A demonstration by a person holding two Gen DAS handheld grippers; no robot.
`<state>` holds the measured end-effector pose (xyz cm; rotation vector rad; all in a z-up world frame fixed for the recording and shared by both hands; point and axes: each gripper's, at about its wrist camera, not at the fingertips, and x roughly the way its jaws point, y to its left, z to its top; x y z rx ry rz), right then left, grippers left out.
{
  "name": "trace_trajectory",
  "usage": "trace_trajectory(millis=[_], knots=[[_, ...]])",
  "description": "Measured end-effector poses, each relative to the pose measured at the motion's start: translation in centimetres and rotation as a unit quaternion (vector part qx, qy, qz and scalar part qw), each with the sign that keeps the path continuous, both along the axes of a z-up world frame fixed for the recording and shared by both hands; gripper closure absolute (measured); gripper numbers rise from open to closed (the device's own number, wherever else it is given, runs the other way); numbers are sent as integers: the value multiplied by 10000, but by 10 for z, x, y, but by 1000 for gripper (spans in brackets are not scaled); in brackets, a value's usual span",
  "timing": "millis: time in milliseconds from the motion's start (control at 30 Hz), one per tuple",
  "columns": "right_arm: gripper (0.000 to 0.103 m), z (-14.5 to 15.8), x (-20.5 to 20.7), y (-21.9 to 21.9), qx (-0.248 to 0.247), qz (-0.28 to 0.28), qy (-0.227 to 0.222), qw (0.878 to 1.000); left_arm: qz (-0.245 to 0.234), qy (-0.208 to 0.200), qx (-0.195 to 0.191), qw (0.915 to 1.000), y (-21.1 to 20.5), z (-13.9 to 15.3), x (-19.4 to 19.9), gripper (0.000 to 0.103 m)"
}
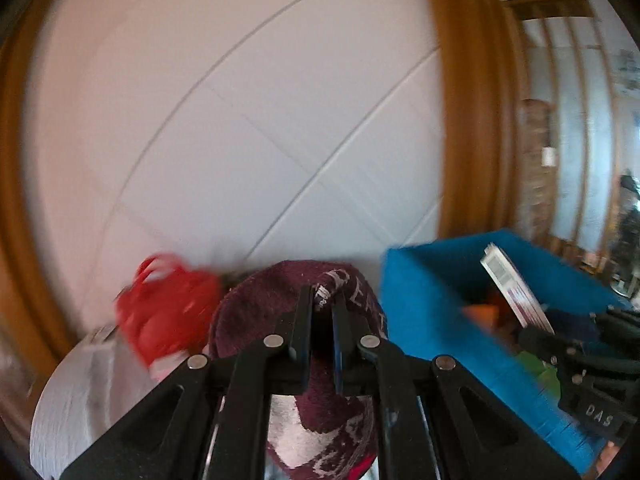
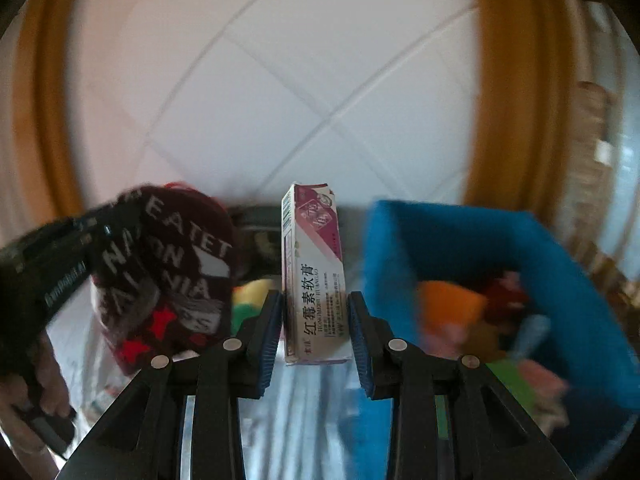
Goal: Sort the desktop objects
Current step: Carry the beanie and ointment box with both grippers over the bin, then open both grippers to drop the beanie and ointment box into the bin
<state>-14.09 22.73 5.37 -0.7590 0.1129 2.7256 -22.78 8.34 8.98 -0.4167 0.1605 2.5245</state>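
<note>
The fingers of the left gripper (image 1: pixel 322 312) are drawn nearly together, pinching a fold of a maroon knit hat (image 1: pixel 296 320) with white lettering; the hat hangs clear of the counter (image 1: pixel 72 400), draped below and around the tips. The fingers of the right gripper (image 2: pixel 314 320) stand partly apart, closed on the two sides of a narrow ointment box (image 2: pixel 312 276) printed in Chinese. The box is held upright, long axis along the fingers, its torn top flap well beyond the tips.

The blue felt bin (image 2: pixel 460 240) lies to the right of both grippers. Seen from the right wrist it sits just right of the box, open side up, already holding an orange item and other soft coloured pieces; blur prevents naming them. From the left wrist the box appears over the bin's near wall, with the right gripper's body low at the right edge. The right hand is judged nearer the bin, so the box would go in first; the hat must cross the same side afterwards.

Obstructions: the bin's near wall stands between box and interior, so the box must clear the rim. A red net bag (image 1: pixel 168 304) lies left of the hat, away from the route. A yellow-green object sits behind the right fingers, unidentified. The person's hand (image 2: pixel 28 392) grips the left tool.
</note>
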Motion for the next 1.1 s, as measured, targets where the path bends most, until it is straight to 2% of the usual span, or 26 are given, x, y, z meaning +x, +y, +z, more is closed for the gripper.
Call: trace_trajectory(millis=[133,233,367,467,567,667,767,867,967,1033,1067,1100], knots=[[71,16,34,51,33,-665,8,9978,-606,129,81,9980,60,35,18,95],[71,18,54,98,34,-1128,-168,9935,-1110,3,151,9937,105,53,28,95],[71,13,77,148,90,-1563,-431,9867,-1487,-190,27,9887,159,56,40,95],[71,7,85,179,161,-1752,-715,9818,-1741,-619,-266,9824,206,40,40,95],[71,-8,82,200,279,-1825,-1021,9775,-1821,-921,-837,9754,251,9,40,95],[71,-26,82,223,300,-1840,-1337,9733,-1915,-1326,-1335,9633,289,-26,42,95],[71,-44,81,235,314,-1812,-1592,9700,-1886,-1611,-1769,9525,310,-60,43,95],[71,-53,80,243,303,-1789,-1707,9685,-1830,-1749,-1935,9479,316,-75,48,94],[71,-59,81,246,357,-1753,-1782,9676,-1775,-1808,-2033,9458,319,-81,46,85],[71,-62,80,253,390,-1756,-1800,9671,-1728,-1773,-2021,9476,317,-80,45,65],[71,-62,80,254,396,-1750,-1804,9671,-1718,-1745,-1990,9489,313,-78,46,45],[71,-63,79,254,412,-1745,-1806,9671,-1707,-1706,-1955,9505,310,-76,45,31]])
